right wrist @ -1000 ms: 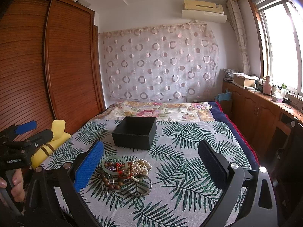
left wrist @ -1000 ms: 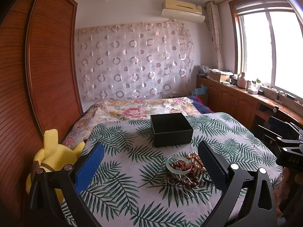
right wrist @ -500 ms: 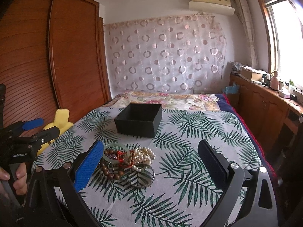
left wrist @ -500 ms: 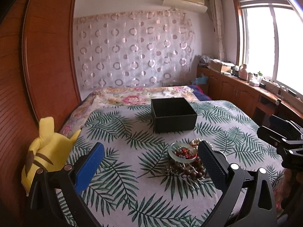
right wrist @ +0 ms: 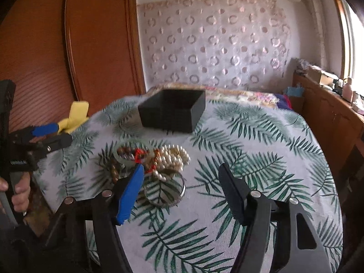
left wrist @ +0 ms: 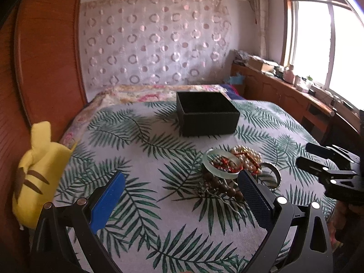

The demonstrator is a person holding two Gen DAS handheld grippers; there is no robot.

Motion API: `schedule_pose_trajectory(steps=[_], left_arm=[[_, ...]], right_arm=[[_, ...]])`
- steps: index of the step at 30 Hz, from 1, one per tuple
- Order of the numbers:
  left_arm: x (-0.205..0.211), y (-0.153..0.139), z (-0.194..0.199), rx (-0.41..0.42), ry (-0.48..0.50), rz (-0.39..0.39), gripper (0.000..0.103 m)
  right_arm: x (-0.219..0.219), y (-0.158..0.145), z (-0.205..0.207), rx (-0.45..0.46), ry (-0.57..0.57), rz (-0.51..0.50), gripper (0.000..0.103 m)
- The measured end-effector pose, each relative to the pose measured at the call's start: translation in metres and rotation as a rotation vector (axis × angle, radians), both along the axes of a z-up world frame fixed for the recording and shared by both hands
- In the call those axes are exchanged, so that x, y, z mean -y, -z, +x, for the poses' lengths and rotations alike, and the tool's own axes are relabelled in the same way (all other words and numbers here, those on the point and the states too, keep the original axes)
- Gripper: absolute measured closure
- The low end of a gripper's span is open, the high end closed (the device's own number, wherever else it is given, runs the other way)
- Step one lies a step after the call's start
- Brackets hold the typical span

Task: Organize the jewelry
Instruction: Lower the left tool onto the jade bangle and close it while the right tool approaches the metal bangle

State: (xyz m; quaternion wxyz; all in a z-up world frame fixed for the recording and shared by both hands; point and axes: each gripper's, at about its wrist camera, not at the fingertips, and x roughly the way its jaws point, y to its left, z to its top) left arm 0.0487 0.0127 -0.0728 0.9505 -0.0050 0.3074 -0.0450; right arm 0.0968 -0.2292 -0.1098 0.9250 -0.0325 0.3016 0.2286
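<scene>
1. A bed (left wrist: 141, 204) spread with a pale cover printed in green palm fronds
2. An open black box (left wrist: 208, 119) stands on the cover toward the far end
3. Nearer, a heap of jewelry (left wrist: 236, 170) lies on it: pale green bangle, pearls, brown beads, silver bangle
</scene>
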Motion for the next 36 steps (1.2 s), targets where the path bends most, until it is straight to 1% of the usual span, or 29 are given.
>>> schedule_pose_trajectory(steps=[5, 10, 15, 17, 19, 26, 28, 32, 36], left_arm=[[0.007, 0.009, 0.017, -0.046, 0.067, -0.010, 0.008], [0.019, 0.018, 0.039, -0.099, 0.135, 0.005, 0.008], [0.031, 0.032, 0.064, -0.177, 0.192, 0.021, 0.008], [0.037, 0.038, 0.072, -0.205, 0.214, 0.029, 0.011], [0.042, 0.042, 0.078, -0.226, 0.230, 0.038, 0.017], [0.062, 0.049, 0.094, -0.279, 0.288, 0.082, 0.019], [0.066, 0.051, 0.099, -0.294, 0.289, 0.102, 0.024], [0.071, 0.054, 0.108, -0.304, 0.278, 0.143, 0.035], [0.067, 0.052, 0.104, -0.276, 0.273, 0.137, 0.035]], right_arm=[[0.001, 0.018, 0.014, -0.068, -0.023, -0.016, 0.033], [0.001, 0.032, 0.021, -0.111, -0.048, -0.029, 0.033], [0.003, 0.032, 0.021, -0.122, -0.061, -0.008, 0.033], [0.005, 0.033, 0.022, -0.131, -0.055, 0.005, 0.033], [0.007, 0.033, 0.022, -0.137, -0.052, 0.010, 0.033], [0.007, 0.034, 0.024, -0.141, -0.053, 0.019, 0.033], [0.007, 0.034, 0.023, -0.137, -0.052, 0.018, 0.033], [0.008, 0.033, 0.021, -0.130, -0.054, 0.019, 0.033], [0.007, 0.033, 0.021, -0.131, -0.053, 0.018, 0.033]])
